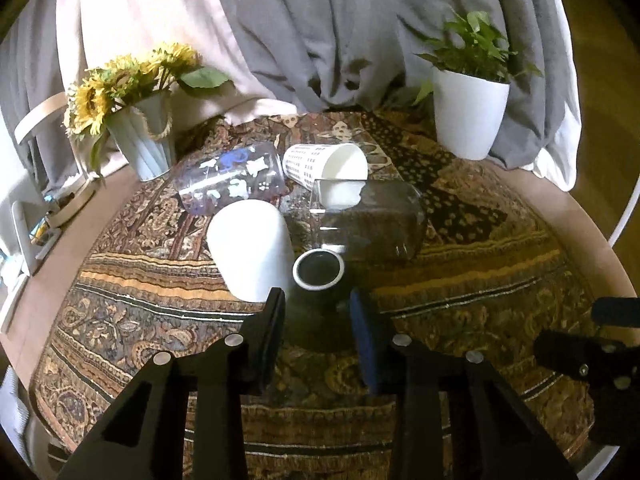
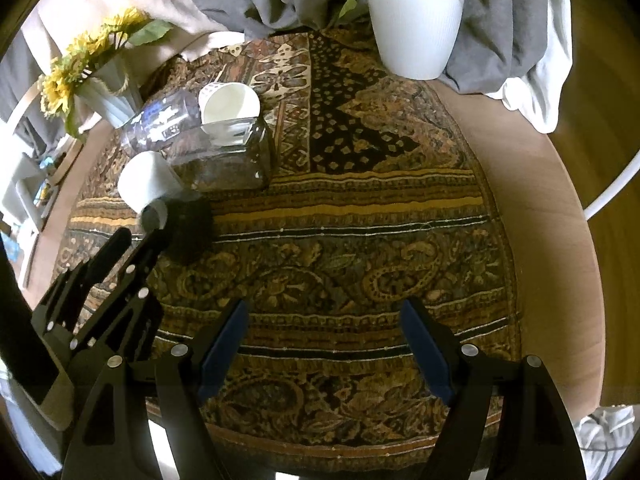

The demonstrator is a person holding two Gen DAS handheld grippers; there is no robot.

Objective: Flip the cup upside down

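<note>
A small dark cup with a white rim [image 1: 319, 269] lies tilted between my left gripper's [image 1: 319, 304] fingers, its mouth facing the camera. The jaws stand on either side of its dark body, which is hard to see; contact cannot be told. In the right wrist view the same cup [image 2: 182, 220] is at the left gripper's tip, rim to the left. My right gripper [image 2: 322, 308] is open and empty above the patterned cloth, well to the cup's right.
Behind the dark cup lie a plain white cup [image 1: 250, 250], a clear glass jar [image 1: 370, 220], a patterned white cup [image 1: 326, 164] and a purple printed glass [image 1: 232, 180]. A sunflower vase [image 1: 140, 140] stands back left, a white plant pot [image 1: 468, 116] back right. The round table's edge [image 2: 560, 240] curves at right.
</note>
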